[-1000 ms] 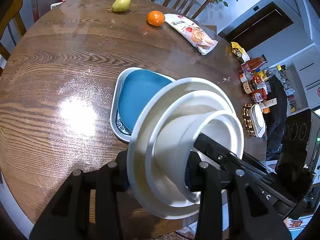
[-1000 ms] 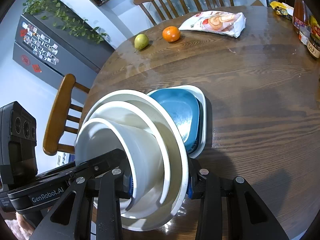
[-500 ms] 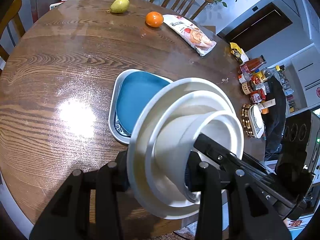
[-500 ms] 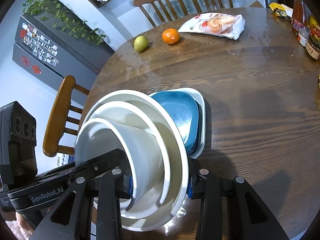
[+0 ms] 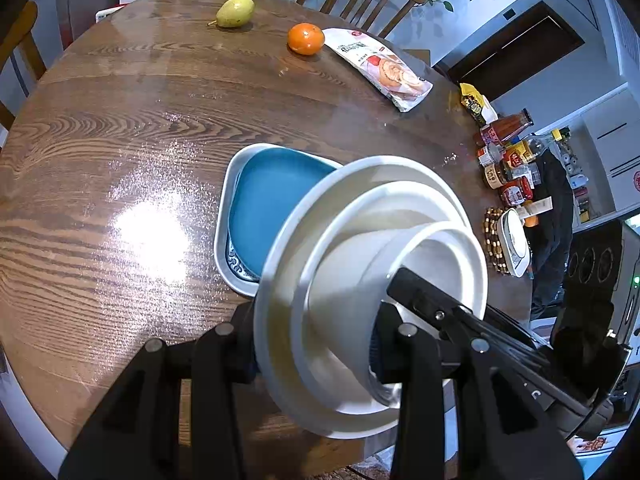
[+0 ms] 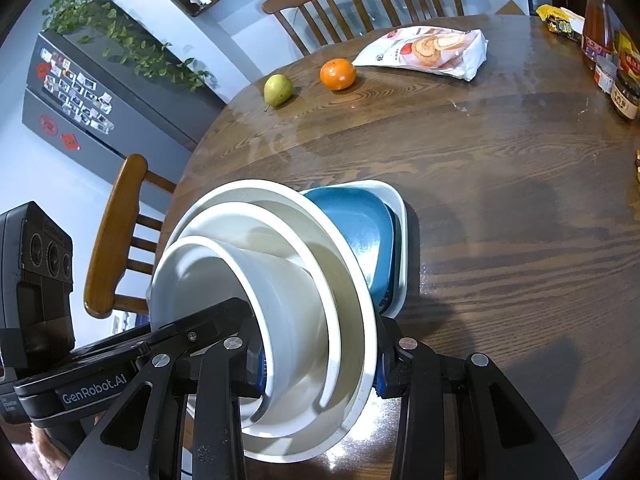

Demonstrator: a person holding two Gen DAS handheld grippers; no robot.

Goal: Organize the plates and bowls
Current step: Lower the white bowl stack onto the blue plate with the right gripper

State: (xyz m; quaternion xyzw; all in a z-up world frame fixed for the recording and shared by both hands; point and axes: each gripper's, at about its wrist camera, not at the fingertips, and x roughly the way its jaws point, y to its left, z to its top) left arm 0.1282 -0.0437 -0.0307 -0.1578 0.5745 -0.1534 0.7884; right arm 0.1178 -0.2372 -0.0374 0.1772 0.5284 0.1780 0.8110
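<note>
Three nested white bowls form a stack that hangs tilted over the near part of the wooden table. My left gripper is shut on one side of the stack, across the rims. My right gripper is shut on the opposite side of the white bowls. Each gripper shows in the other's view: the right gripper and the left gripper. Just beyond the stack a blue plate lies on a white square plate; the same blue plate and white plate are partly hidden by the bowls.
A pear, an orange and a snack bag lie at the table's far side. Jars and bottles and a beaded trivet crowd the right edge. Wooden chairs stand around the table.
</note>
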